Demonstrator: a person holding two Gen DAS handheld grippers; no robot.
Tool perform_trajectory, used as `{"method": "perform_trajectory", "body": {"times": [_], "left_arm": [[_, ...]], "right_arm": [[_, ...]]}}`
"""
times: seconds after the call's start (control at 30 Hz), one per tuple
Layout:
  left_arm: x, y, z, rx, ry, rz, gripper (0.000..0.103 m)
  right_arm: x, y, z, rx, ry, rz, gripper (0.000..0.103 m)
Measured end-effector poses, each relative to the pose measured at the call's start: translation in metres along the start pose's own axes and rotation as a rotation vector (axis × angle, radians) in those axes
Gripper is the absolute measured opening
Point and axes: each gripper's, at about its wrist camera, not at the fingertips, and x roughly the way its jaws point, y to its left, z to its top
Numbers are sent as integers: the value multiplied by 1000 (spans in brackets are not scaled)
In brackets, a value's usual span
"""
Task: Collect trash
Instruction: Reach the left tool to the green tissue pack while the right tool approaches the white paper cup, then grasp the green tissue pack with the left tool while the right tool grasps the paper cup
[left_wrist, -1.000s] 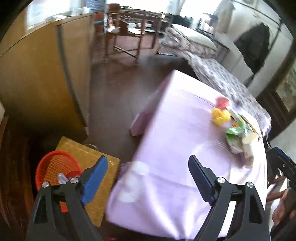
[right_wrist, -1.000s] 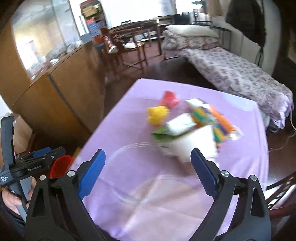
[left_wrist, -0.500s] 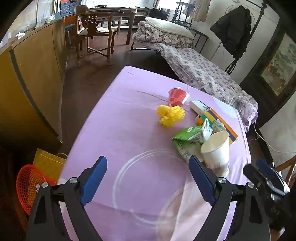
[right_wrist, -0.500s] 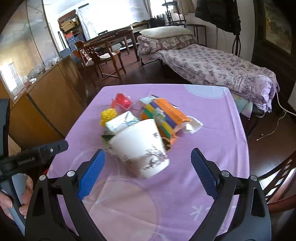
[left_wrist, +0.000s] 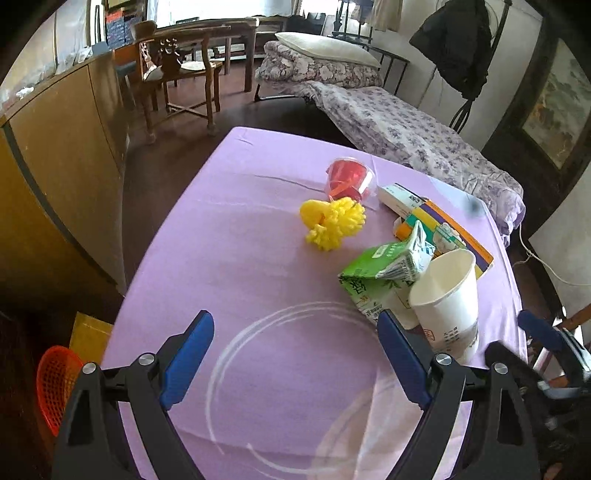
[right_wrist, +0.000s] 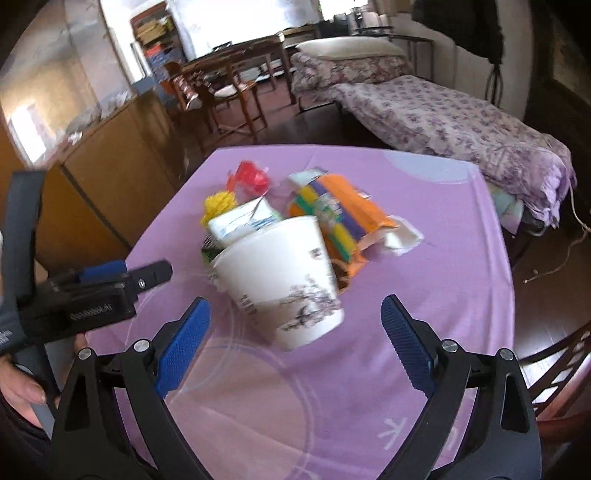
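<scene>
Trash lies on a purple-clothed table (left_wrist: 229, 266): a white paper cup (left_wrist: 445, 302), a crumpled green carton (left_wrist: 384, 273), a yellow pompom-like item (left_wrist: 332, 223), a red plastic cup (left_wrist: 349, 179) on its side, and an orange-striped packet (left_wrist: 443, 229). My left gripper (left_wrist: 295, 354) is open and empty over the table's near part, left of the cup. My right gripper (right_wrist: 295, 343) is open, with the paper cup (right_wrist: 280, 280) just ahead between its fingers, untouched. The orange packet (right_wrist: 340, 214) lies behind it.
An orange mesh basket (left_wrist: 55, 380) stands on the floor at the table's left, beside a yellow bag (left_wrist: 88, 332). A wooden cabinet (left_wrist: 55, 177) runs along the left. A chair (left_wrist: 177, 74) and a bed (left_wrist: 406, 125) lie beyond the table.
The left gripper swung from the floor basket side to face the table and came closer. The right gripper advanced toward the paper cup, which now looms larger.
</scene>
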Motion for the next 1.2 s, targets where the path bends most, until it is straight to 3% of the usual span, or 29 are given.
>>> {"method": "perform_trajectory", "body": {"times": [0.3,0.4,0.5,0.57,0.63,0.83,0.9,0.97,1.2], "left_arm": [[1,6,-1,1,11,-14,88],[1,-1,-2,31,7,-10,88],[3,-3,-4,49,9,-2,88],[4,-2,-4,49,12,-1,88],[6,0,-4,47,14,2,88],[12,-4,-3,69,23,13,88],[12,-5,-4,72,22,16,88],[12,-5,-4,67,22,12,88],[9,-5,-4,57,10,10,88]], "right_arm": [[37,12,1,-29,80,-62,90],[43,9,0,-16,109,-64,74],[35,8,-2,-1,98,-53,70],[23,9,-5,3,98,-55,58],[11,9,-12,8,112,-59,55],[10,6,-17,1,165,-16,57],[11,4,-14,13,139,-39,71],[14,6,-13,17,121,-39,76],[45,6,0,69,152,-56,76]]}}
